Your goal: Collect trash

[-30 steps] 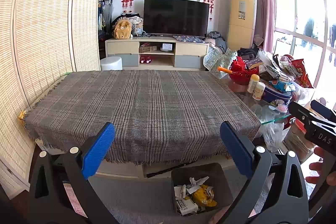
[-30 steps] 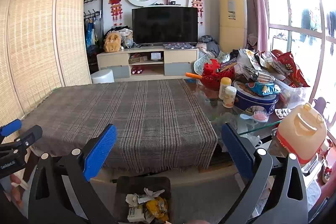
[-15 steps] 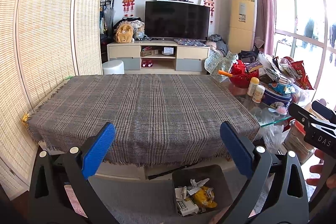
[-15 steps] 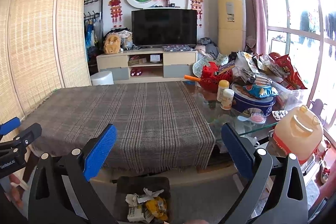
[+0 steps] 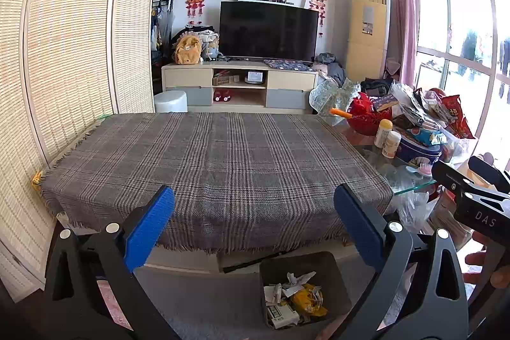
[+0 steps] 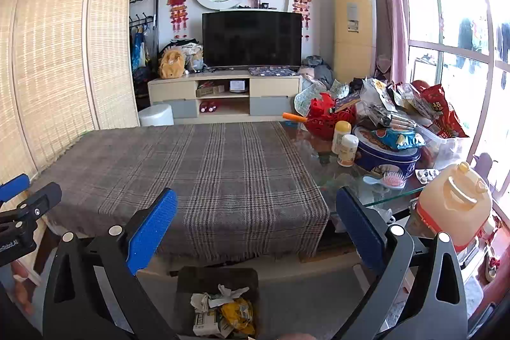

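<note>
With the bin (image 5: pixel 302 289) holding crumpled trash and the plaid counter (image 5: pixel 216 161) bare, both tongs, left (image 5: pixel 255 231) and right (image 6: pixel 256 233), gape empty; collecting looks finished, so next likely means withdrawing.

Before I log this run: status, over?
Left gripper open, right gripper open, both empty. Trash in bin on the floor. Plaid cloth bare.

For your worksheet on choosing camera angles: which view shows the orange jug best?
The right wrist view: the orange jug stands whole and unobstructed beside the glass table. In the left wrist view the right gripper almost entirely hides it.
</note>
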A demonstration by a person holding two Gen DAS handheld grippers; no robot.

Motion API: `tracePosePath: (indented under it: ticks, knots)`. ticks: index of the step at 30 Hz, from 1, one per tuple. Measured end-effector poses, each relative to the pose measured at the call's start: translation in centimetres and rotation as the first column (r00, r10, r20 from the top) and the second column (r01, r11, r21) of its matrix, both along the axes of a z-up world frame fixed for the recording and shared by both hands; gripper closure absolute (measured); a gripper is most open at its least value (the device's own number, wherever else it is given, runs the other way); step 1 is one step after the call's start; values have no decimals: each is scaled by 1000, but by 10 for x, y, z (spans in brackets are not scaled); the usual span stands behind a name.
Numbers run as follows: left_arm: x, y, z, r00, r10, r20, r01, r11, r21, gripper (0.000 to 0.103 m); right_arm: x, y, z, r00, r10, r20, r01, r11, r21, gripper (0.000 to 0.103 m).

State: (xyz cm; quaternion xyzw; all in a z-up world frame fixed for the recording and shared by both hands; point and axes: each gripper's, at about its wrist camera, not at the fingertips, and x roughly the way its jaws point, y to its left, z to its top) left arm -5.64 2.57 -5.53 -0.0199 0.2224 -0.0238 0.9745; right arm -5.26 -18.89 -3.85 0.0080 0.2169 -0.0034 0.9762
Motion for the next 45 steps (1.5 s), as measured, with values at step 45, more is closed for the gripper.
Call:
tracePosePath:
  ticks: [45]
  knots:
    - [1, -3, -3, 1000, 9, -16, -10, 1000, -15, 8, 10, -3, -10, 999, 5, -44, -5, 1000, 10, 3]
